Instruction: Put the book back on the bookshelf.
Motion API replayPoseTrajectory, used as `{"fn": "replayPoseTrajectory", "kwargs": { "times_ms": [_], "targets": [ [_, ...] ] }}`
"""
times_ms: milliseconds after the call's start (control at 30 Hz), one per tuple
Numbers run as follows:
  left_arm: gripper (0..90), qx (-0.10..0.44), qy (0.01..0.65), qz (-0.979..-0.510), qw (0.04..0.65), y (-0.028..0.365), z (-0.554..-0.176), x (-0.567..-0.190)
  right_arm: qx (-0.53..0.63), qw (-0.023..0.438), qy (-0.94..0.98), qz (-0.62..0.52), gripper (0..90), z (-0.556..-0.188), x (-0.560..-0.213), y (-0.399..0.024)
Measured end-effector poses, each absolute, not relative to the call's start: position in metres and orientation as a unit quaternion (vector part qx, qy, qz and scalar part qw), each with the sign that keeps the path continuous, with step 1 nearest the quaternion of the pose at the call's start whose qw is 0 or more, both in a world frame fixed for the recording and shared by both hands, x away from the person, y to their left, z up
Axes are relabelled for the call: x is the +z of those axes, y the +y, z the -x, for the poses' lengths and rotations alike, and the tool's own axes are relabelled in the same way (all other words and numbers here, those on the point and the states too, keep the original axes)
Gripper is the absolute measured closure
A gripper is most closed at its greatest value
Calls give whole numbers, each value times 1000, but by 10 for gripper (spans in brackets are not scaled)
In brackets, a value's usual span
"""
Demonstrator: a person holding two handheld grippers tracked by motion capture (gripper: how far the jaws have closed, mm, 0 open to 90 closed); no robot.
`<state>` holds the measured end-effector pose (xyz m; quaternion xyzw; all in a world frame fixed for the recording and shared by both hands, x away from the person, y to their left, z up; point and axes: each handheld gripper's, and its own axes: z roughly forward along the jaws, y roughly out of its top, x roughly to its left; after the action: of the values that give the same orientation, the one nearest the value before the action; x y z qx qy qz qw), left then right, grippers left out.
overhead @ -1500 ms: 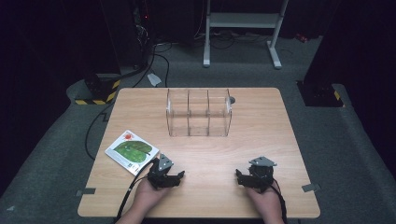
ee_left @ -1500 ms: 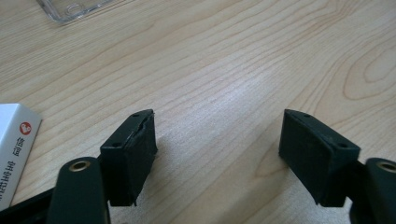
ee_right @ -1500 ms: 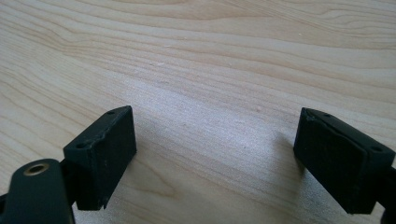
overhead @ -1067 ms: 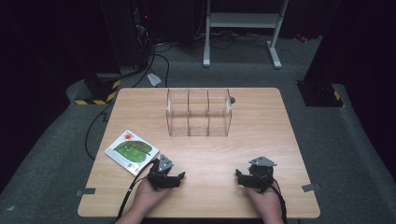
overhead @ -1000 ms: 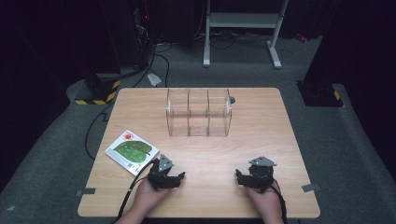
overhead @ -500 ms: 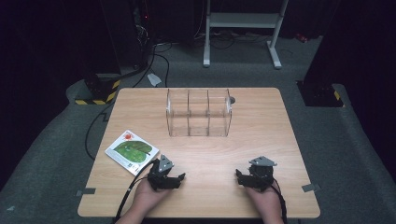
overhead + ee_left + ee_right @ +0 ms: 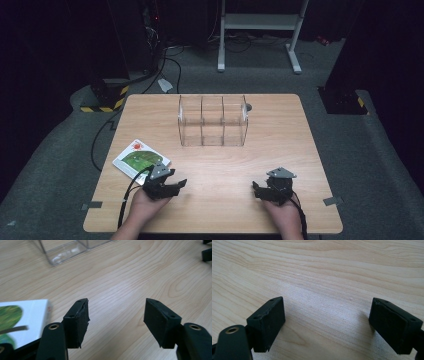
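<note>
left jaws: apart, with bare wood between them and nothing held; they have just been closing a little.
left gripper (image 7: pixel 116 320): its own view looks along the two black pads over the table (image 7: pixel 140 277); in the high view the left gripper (image 7: pixel 176 183) sits at the near left of the table, in the person's left hand (image 7: pixel 142 207), with a black cable trailing back off the near edge.
right jaws: wide apart, nothing between them but wood grain.
right gripper (image 7: pixel 327 322): low over the bare tabletop in its own view; the high view puts the right gripper (image 7: pixel 256 190) at the near right, in the right hand (image 7: pixel 282 215), well apart from the left one.
book (image 7: pixel 15 322): white cover with a green picture, flat on the table just beside the left gripper's left pad; in the left gripper view only a corner of it comes in at the left edge, blurred. the high view gives the whole book (image 7: pixel 140 157), lying askew near the table's left edge, touching or nearly touching the left gripper's body; which one i cannot tell.
clear box (image 7: pixel 212 120): see-through, three compartments side by side, standing at the far middle of the table; the left gripper view catches just a lower corner of the clear box (image 7: pixel 65 252) at the top.
high view extras: dark floor round the table, a white stand (image 7: pixel 260 22) beyond it, and a yellow-and-black striped block (image 7: pixel 107 97) off the far left corner.
left gripper view extra: a bit of the other gripper's black jaw at the top right corner.
</note>
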<state>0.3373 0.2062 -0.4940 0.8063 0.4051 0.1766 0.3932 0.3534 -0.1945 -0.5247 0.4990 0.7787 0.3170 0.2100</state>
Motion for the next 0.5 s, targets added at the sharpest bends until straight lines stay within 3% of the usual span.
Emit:
{"fn": "replayPoseTrajectory", "kwargs": {
  "times_ms": [500],
  "targets": [
    [435, 198, 478, -760, 394, 273, -349, -489, 317, 209, 780, -497, 131, -353, -525, -195]
  ]
}}
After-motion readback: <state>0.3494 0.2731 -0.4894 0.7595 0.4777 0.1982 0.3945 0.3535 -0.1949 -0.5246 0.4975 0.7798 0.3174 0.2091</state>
